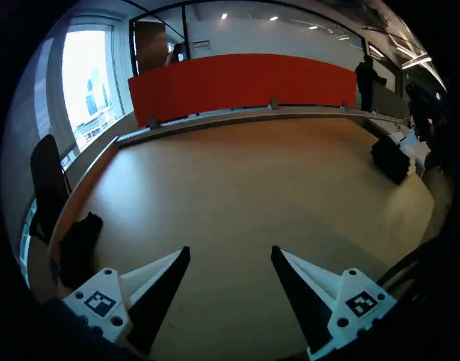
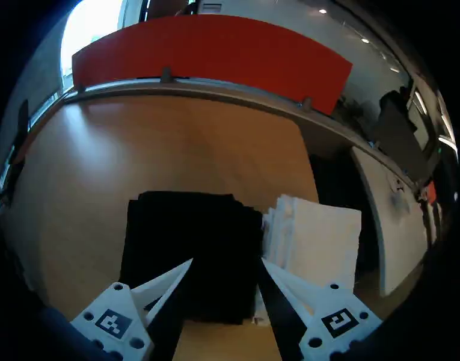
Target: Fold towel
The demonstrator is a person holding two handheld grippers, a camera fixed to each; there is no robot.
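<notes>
Black folded towel [image 2: 187, 228] just ahead of spread right claw [image 2: 225, 261], white stack [image 2: 320, 240] alongside

No words, numbers or brand names could be read anywhere. The only printed marks were square black-and-white code patterns, not letters. The left gripper [image 1: 230, 249] carried one such marker [image 1: 100, 302] on each finger, near left and near right, and the right gripper [image 2: 226, 260] carried the same kind on both of its fingers. A small pale plate [image 1: 201, 45] hung on the far wall [image 1: 260, 39], but it was too small to make out.
</notes>
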